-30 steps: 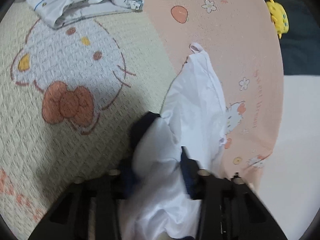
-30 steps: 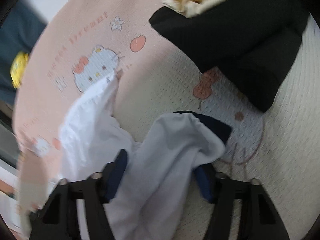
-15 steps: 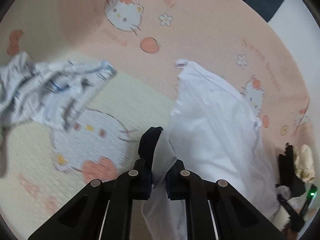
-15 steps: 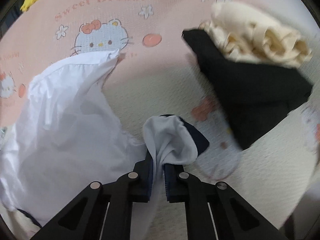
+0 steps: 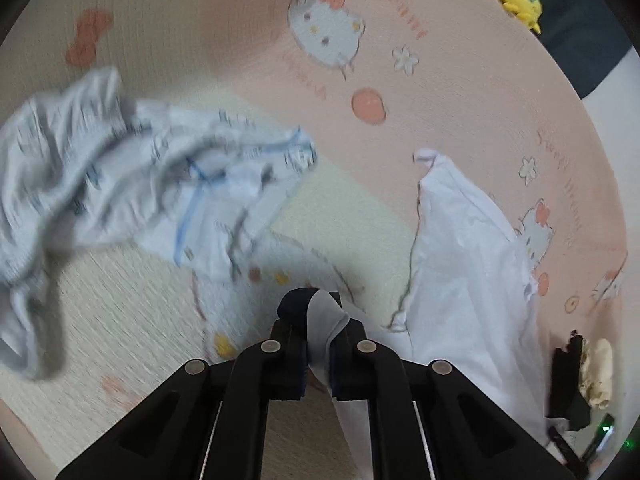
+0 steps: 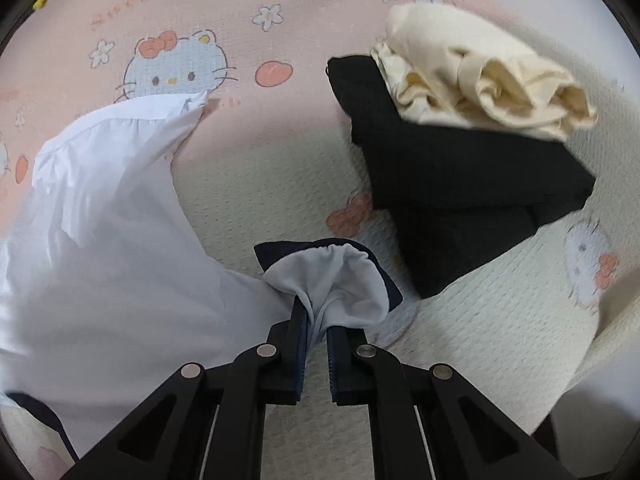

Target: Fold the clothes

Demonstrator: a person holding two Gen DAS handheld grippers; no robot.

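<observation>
over mat (image 6: 500,320), both grippers (image 5: 319,330) (image 6: 317,320) pinch white shirt (image 6: 100,240) edges.

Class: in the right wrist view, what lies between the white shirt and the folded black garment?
Only bare cartoon-cat blanket separates the white shirt from the folded black garment.

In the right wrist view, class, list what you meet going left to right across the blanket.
White shirt → right gripper pinching its navy-edged cuff → black garment → cream cloth lying on it.

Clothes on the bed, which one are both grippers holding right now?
The white garment with navy trim: both the left gripper and right gripper pinch it. The black, cream and pale-blue pieces lie untouched.
</observation>
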